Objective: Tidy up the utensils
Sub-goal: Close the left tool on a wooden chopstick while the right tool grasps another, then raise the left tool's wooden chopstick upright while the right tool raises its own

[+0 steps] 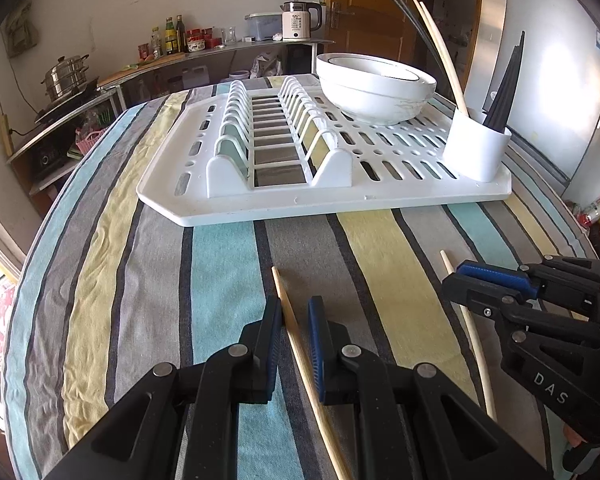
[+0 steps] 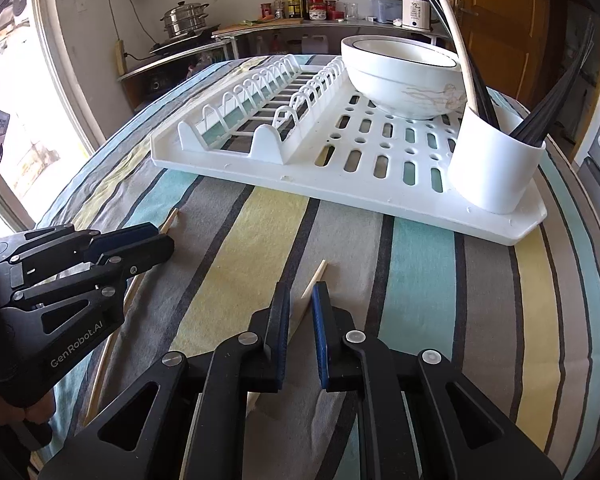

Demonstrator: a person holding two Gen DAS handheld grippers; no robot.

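Here, left view: a tan chopstick [image 1: 296, 340] on the striped desk [image 1: 140, 280] is clamped between the nearly closed fingers of the left gripper [image 1: 294, 312], near the rack [image 1: 260, 208] | right view: a pale chopstick [image 2: 310, 294] is pinched by the right gripper [image 2: 301, 300], likewise narrowed; cup [image 2: 496, 172] on the rack's corner.

Daylight fills both fisheye views, bright and even, and it comes from a window [image 2: 28, 128] at nine o'clock in the right wrist view, where the panes wash out to white. A pale sheen lies on the refrigerator door [image 1: 556, 92] at two o'clock in the left wrist view, and shadows on the striped tablecloth [image 1: 228, 280] stay soft. Straight lines bow toward the rims, the corners darken to black, and the focus stays sharp.
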